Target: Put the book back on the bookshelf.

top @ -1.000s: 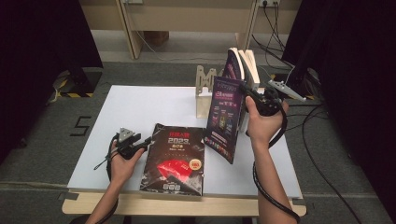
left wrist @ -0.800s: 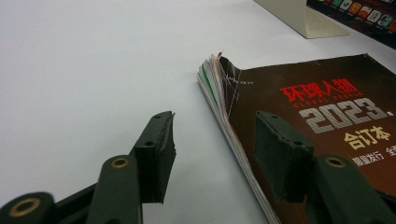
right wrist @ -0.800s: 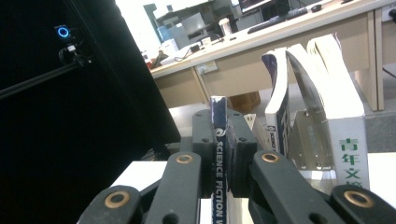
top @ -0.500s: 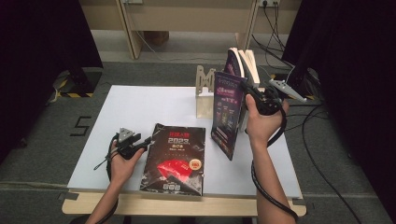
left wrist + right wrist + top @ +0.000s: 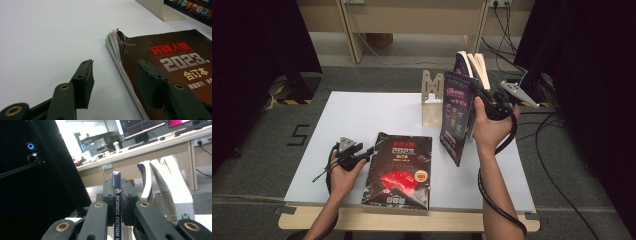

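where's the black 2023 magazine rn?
In the high view the black 2023 magazine lies flat at the near edge of the white table, just right of the open left tool and left of the upright magazine in the right tool.

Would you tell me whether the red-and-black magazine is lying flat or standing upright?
Flat. The magazine lies cover up on the table, though its near corner curls up slightly.

Bare table (image 5: 362, 115) lies open leftward (bookstand (image 5: 431, 100) and upright books (image 5: 477, 65) crowd the far right).
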A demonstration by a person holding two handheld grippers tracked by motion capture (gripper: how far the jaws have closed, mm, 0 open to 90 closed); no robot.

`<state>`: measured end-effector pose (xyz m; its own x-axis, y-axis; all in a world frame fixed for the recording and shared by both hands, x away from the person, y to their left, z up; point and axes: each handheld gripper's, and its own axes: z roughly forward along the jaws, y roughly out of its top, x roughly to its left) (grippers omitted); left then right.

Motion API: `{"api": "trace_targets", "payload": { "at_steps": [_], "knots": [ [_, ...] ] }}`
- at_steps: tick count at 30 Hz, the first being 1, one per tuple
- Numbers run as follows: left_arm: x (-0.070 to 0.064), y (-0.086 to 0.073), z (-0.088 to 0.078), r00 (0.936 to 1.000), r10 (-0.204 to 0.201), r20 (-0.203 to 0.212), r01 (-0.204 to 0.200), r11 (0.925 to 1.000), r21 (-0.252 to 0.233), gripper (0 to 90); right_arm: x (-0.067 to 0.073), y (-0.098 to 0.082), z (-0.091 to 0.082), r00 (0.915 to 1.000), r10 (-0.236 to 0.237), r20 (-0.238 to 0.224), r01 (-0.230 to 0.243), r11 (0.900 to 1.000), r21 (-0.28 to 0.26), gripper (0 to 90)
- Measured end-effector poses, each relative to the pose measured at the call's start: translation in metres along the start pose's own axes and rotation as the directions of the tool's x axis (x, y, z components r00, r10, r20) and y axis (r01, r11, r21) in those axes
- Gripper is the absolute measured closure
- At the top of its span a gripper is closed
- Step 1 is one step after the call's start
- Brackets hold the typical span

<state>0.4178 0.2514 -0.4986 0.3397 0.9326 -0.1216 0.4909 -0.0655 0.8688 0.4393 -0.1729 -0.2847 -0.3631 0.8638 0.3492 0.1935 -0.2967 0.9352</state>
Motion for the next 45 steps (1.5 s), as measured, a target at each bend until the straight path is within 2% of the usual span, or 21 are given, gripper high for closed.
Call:
{"api": "trace_targets", "payload": {
  "at_steps": [10,24,45],
  "knots": [
    [0.0,0.0,0.0,1.0,0.001,-0.002,-0.001,1.0,0.0,47.9,0.002,0.002,0.008,0.9994,-0.026,0.024,0.026,0.999,-0.02,85.0],
    [0.0,0.0,0.0,1.0,-0.004,0.002,0.004,1.0,-0.002,48.0,0.006,0.006,0.024,0.998,-0.047,0.042,0.048,0.999,-0.022,85.0],
    [0.001,0.0,0.0,1.0,-0.005,0.004,0.005,1.0,0.002,48.3,0.008,0.011,0.041,0.9904,-0.094,0.101,0.099,0.994,-0.041,85.0]
  ]
}}
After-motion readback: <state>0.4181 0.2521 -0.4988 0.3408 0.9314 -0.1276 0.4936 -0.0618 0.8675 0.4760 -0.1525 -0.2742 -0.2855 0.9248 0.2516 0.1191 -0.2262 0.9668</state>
